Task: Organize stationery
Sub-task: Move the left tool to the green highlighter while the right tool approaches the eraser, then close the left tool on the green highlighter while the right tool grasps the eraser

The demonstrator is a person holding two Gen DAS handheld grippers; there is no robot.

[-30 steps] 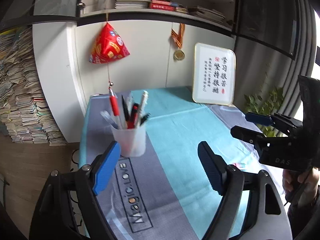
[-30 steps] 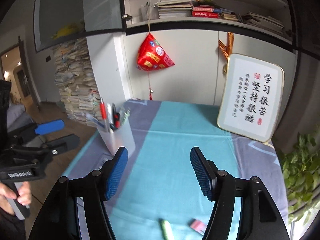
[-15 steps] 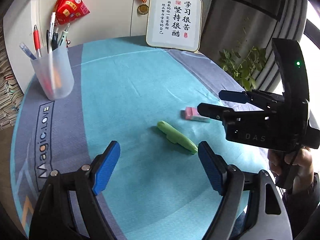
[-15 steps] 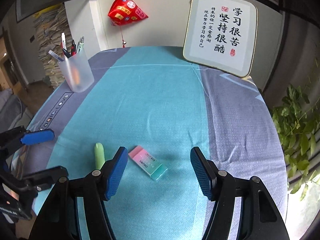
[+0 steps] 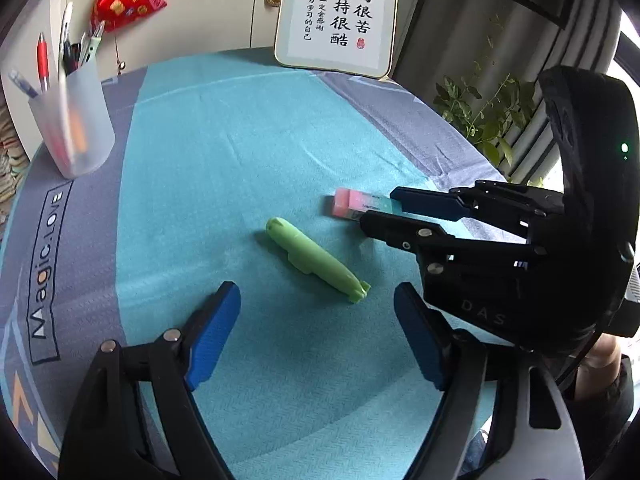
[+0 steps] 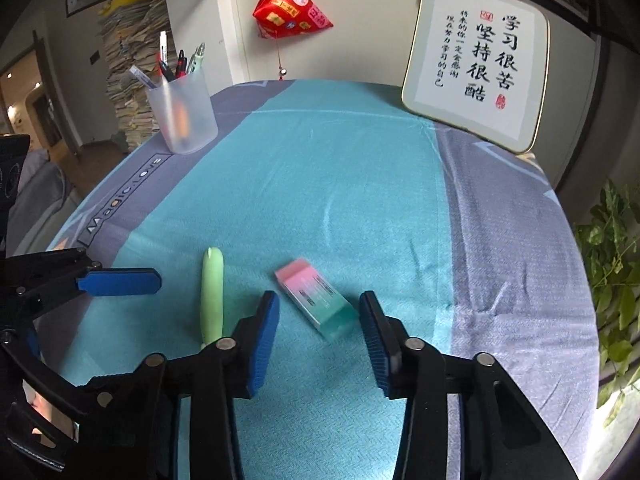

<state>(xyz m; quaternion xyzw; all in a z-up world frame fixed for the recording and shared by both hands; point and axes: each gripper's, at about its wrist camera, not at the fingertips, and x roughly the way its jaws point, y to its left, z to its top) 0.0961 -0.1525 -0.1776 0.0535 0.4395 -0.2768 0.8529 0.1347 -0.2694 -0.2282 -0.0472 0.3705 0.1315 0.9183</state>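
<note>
A green pen (image 5: 316,262) (image 6: 212,292) and a pink-to-green eraser (image 5: 360,206) (image 6: 316,296) lie on the teal tablecloth (image 5: 240,140). My right gripper (image 6: 320,300) (image 5: 378,210) is low over the eraser, its jaws closing. The eraser's near end sits between the blue pads with a gap on each side. My left gripper (image 5: 316,289) is just short of the pen's near end, its jaws wide and closing slightly with nothing gripped. One of its fingers (image 6: 120,282) shows left of the pen. A frosted cup (image 5: 72,136) (image 6: 184,116) of pens stands at the far left.
A framed calligraphy board (image 5: 338,16) (image 6: 476,76) leans at the table's back right. A red pouch (image 6: 292,8) hangs on the wall behind. A leafy plant (image 6: 612,280) stands off the right edge, and paper stacks (image 6: 132,80) rise beyond the cup.
Both grippers have sunk toward the table and tilted down. The right jaws have narrowed around the eraser's near end. The left gripper has come closer to the green pen.
</note>
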